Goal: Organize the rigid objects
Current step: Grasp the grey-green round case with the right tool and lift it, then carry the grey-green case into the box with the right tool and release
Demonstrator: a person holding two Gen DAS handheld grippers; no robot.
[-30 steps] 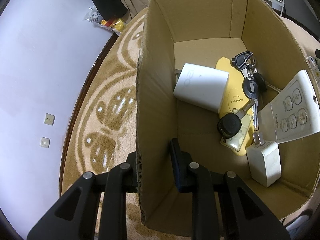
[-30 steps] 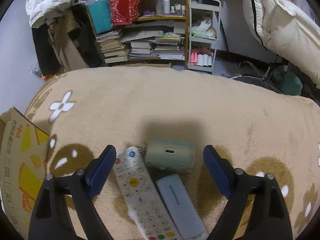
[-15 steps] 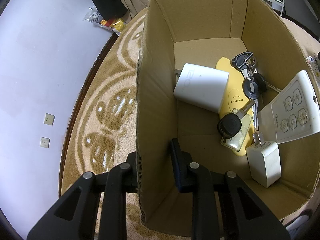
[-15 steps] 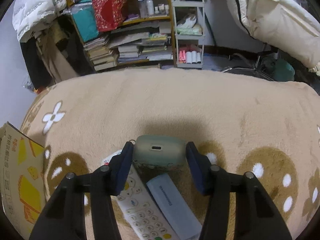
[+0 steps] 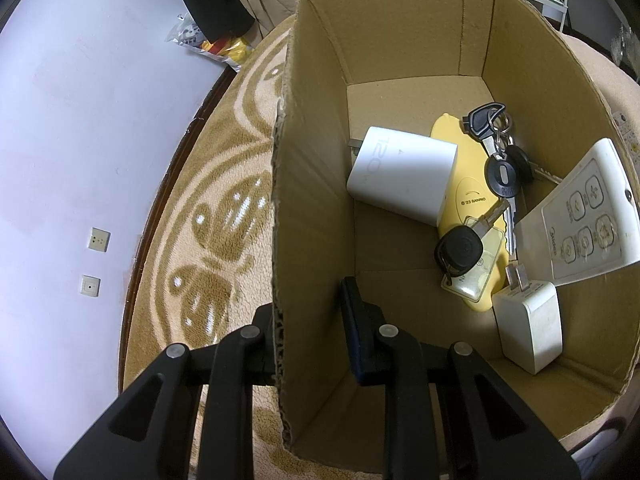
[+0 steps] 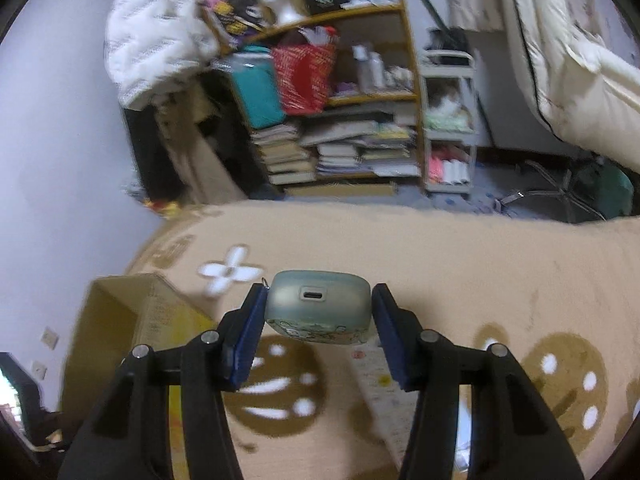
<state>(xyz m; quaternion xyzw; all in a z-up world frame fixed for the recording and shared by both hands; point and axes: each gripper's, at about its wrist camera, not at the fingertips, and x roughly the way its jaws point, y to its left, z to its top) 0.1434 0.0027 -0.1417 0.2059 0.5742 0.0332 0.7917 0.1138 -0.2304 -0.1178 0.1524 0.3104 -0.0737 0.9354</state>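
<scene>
Lifting clear of the rug [image 6: 460, 264], the right gripper [image 6: 318, 312] now carries the grey-green earbud case [image 6: 318, 306], which a second ago sat on the pile between wide-open fingers and half a second ago was just being pinched. The case is clamped between the two blue pads, its charging port facing the camera, with nothing under it but air. The white remote [image 6: 380, 384] it lay beside shows blurred below the fingers. So the pick seems done, and the carry to the cardboard box [image 6: 116, 320], which sits low and to the left of the right fingers, is likely what comes next.

The left gripper [image 5: 310, 336] has not moved: its fingers are closed on the box's near wall, one outside and one inside, steadying it. Ahead of and to the right of the inner finger lie the large white charger [image 5: 400, 178], the yellow item [image 5: 468, 200], the keys [image 5: 500, 168], the white fan remote [image 5: 588, 216] and the small white plug [image 5: 528, 332].
</scene>
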